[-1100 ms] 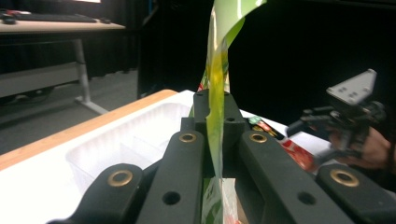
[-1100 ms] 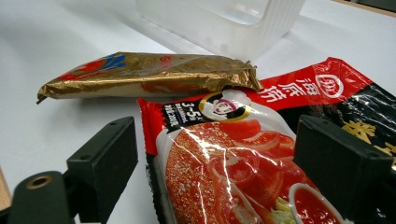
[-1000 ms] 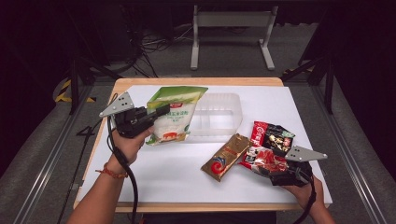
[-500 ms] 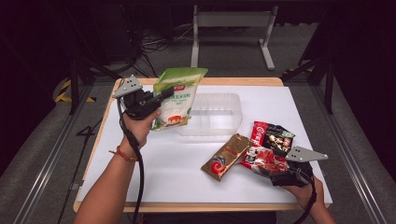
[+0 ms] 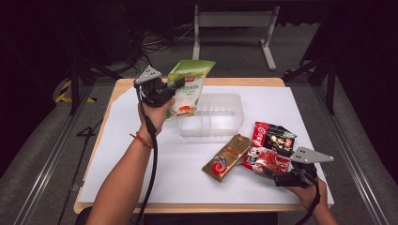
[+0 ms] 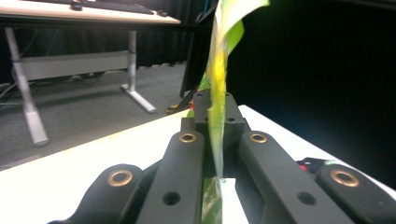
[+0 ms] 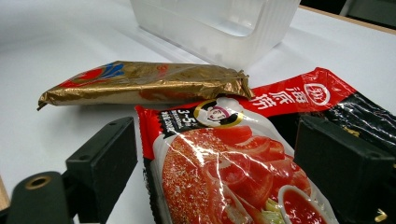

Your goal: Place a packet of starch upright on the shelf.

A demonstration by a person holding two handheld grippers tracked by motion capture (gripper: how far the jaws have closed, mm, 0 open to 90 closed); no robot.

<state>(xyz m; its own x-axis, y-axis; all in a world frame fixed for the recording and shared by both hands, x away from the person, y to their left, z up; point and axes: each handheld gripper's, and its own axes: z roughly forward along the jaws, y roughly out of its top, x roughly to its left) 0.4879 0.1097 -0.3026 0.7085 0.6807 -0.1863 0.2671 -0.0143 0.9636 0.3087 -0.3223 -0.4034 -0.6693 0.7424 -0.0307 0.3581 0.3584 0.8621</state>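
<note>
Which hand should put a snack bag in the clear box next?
Probably the left. The left gripper is already shut on the green bag, lifted beside the clear box. The right gripper is open around the red bag, which lies on the table.

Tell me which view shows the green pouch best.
High view: the green pouch shows its printed face, lifted beside the clear bin by the left gripper. Left gripper view shows it edge-on between the fingers.
</note>
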